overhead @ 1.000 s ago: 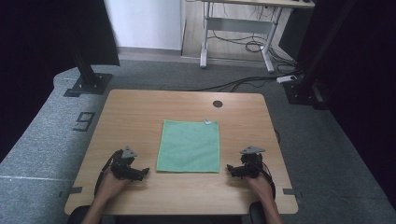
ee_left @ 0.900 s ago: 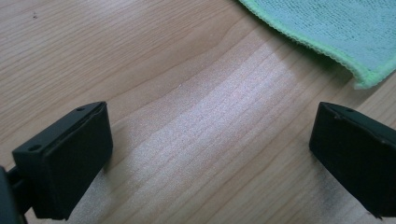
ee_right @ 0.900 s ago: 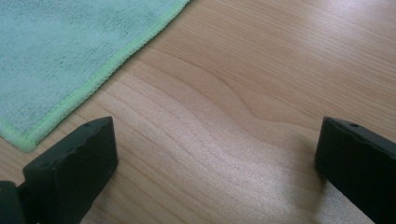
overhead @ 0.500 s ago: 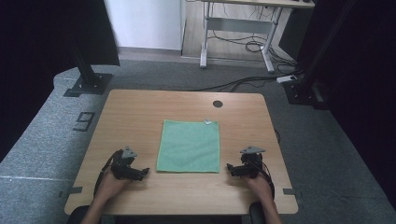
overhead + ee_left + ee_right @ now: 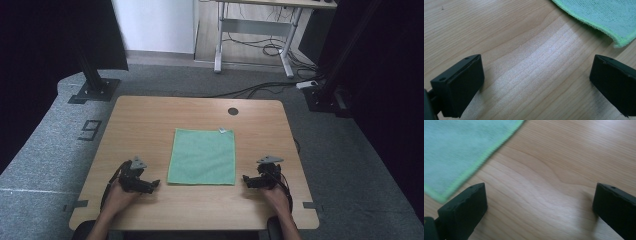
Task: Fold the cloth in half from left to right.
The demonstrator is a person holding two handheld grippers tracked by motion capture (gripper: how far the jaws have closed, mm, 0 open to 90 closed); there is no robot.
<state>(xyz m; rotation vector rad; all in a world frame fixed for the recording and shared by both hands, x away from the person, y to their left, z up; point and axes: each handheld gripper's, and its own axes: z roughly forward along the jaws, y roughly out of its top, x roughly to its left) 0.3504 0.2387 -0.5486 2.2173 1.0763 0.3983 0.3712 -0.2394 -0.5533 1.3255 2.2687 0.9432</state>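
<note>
With both the left gripper (image 5: 154,184) and right gripper (image 5: 246,179) spread wide beside the flat green cloth (image 5: 202,156), each needed to pinch its near corner squarely.

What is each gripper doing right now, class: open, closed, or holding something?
Left gripper: open, holding nothing, fingers apart beside the green cloth.
Right gripper: open, holding nothing, fingers apart over bare table beside the cloth.
</note>
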